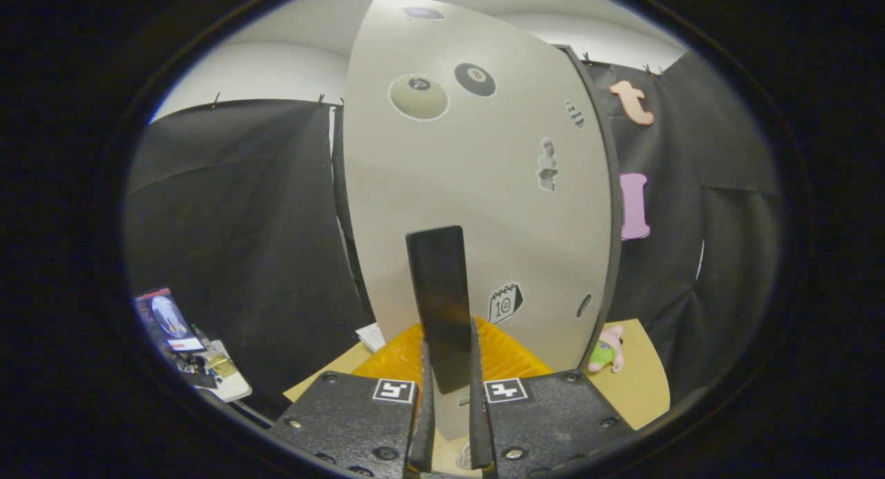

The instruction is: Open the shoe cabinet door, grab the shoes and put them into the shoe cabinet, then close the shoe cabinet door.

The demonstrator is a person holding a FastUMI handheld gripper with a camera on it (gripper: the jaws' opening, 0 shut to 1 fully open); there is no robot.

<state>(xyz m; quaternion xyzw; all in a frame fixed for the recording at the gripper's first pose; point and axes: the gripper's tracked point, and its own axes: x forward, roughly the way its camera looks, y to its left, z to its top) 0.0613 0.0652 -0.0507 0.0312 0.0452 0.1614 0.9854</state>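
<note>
Black handle clamped, pale door filling the space ahead

Black and upright, the handle (442, 306) of the shoe cabinet door (477, 189) is seen standing between the two fingers, which are closed against its lower end from either side. The gripper (449, 389) is thus clenched on the handle. The door is pale grey and rises straight ahead of the fingers; round ball stickers (442, 90) are stuck near its top, and a small calendar sticker (505, 303) sits just right of the handle. An orange-yellow ribbed surface (508, 358) is seen at the foot of the door, just beyond the fingers. A tan tabletop (639, 382) lies to the right, and on it a pink and green plush toy (607, 351) rests close to the door's edge. Shoes cannot be made out.
</note>
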